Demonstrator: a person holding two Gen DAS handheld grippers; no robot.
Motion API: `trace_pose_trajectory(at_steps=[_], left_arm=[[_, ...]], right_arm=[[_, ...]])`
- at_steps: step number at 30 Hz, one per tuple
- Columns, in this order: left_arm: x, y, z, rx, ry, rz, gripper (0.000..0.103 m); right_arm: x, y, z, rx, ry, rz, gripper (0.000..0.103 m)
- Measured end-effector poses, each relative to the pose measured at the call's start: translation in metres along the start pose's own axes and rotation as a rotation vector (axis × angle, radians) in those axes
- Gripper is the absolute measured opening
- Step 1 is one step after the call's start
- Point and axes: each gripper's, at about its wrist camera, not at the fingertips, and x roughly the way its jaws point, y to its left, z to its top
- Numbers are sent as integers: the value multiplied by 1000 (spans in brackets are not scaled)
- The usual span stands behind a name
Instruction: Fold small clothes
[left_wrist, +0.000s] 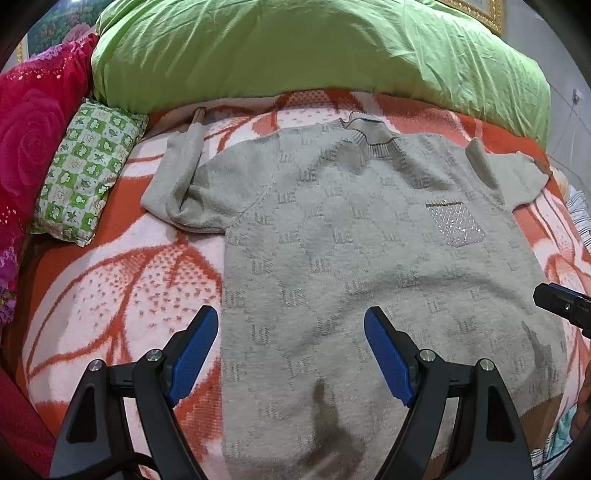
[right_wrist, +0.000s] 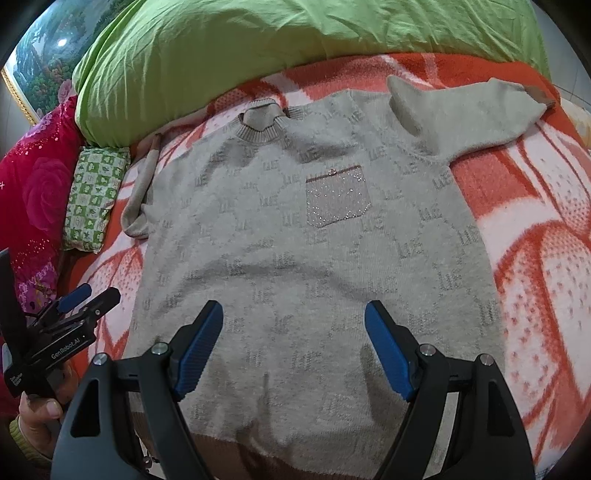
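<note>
A grey knit sweater (left_wrist: 369, 236) with a sparkly chest pocket (left_wrist: 454, 223) lies flat, front up, on an orange and white blanket (left_wrist: 122, 280). Its collar points away from me and both sleeves are bent upward. It also shows in the right wrist view (right_wrist: 314, 258), pocket (right_wrist: 338, 201) near the middle. My left gripper (left_wrist: 291, 332) is open and empty above the sweater's lower left edge. My right gripper (right_wrist: 293, 326) is open and empty above the lower middle of the sweater. The left gripper shows at the left of the right wrist view (right_wrist: 86, 295); the right gripper's tip shows in the left wrist view (left_wrist: 561, 304).
A big green duvet (left_wrist: 314, 48) lies behind the sweater. A small green checked pillow (left_wrist: 86, 173) and a red flowered quilt (left_wrist: 33, 129) lie at the left. A hand (right_wrist: 37, 413) holds the left gripper. A framed picture (right_wrist: 40, 59) hangs at the back left.
</note>
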Motion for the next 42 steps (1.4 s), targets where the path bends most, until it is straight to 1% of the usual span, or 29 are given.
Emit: trace_pose_trajectory(at_steps=[13, 22, 32, 42], left_arm=[[12, -4, 1, -9, 30, 10, 82], [23, -7, 5, -19, 52, 18, 82], [44, -9, 15, -33, 86, 38, 82], [69, -20, 47, -52, 100, 43, 82]], right_arm=[[14, -4, 4, -7, 48, 20, 79], [19, -11, 9, -5, 61, 27, 80], [28, -37, 28, 29, 65, 19, 79], [27, -81, 64, 83, 37, -1, 79]])
